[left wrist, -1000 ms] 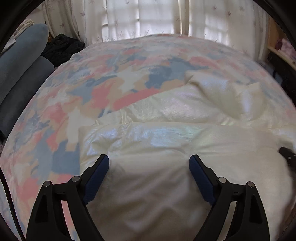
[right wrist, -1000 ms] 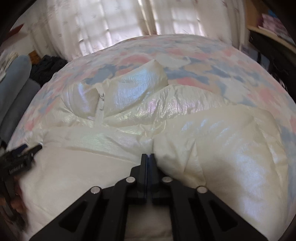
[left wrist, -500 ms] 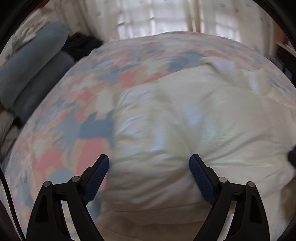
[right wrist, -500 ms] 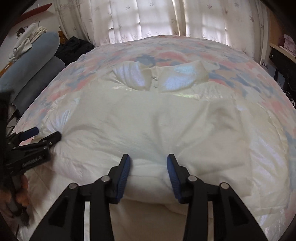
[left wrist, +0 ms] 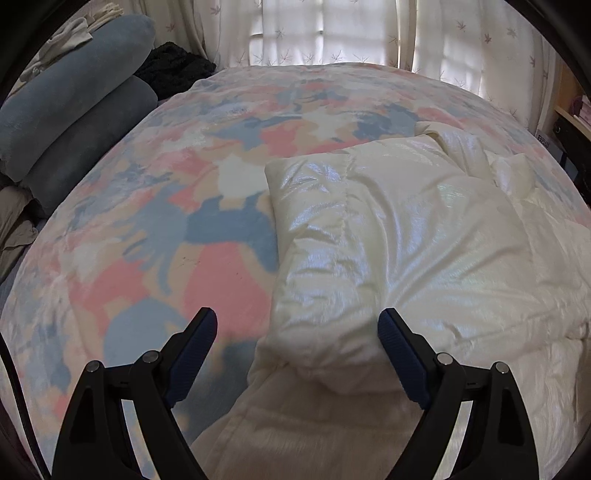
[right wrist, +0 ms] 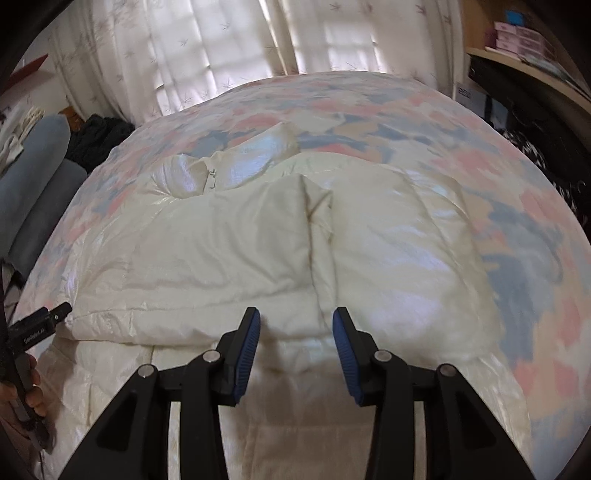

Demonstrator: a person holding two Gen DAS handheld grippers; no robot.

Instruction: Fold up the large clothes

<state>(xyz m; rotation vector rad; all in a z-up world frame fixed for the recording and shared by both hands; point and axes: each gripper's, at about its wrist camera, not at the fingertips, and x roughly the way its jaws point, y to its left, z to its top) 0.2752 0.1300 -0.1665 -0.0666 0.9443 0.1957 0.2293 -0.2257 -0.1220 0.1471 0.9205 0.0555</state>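
Observation:
A cream puffy jacket (left wrist: pixel 388 229) lies folded on the bed, sleeves laid over its body, the collar and zipper (right wrist: pixel 212 177) at the far end. My left gripper (left wrist: pixel 297 317) is open wide above the jacket's near left corner, its fingers clear of the fabric. My right gripper (right wrist: pixel 296 314) is open and hovers over the near edge of the jacket (right wrist: pixel 229 251), in line with the seam between the folded parts. Nothing sits between its pads. In the right wrist view the left gripper's fingertips (right wrist: pixel 55 312) and a hand (right wrist: pixel 33 387) show at the left edge.
The bed has a pink, blue and cream patterned cover (left wrist: pixel 166 221). Blue-grey pillows (left wrist: pixel 74 110) and a dark garment (left wrist: pixel 173 66) lie to the left. Curtains (left wrist: pixel 332 33) hang behind the bed. A shelf (right wrist: pixel 535 70) stands at the right.
My right gripper has opened, let go of the jacket fabric and drawn back to the right. The left gripper has slid left, so the jacket's left edge now lies between its fingers.

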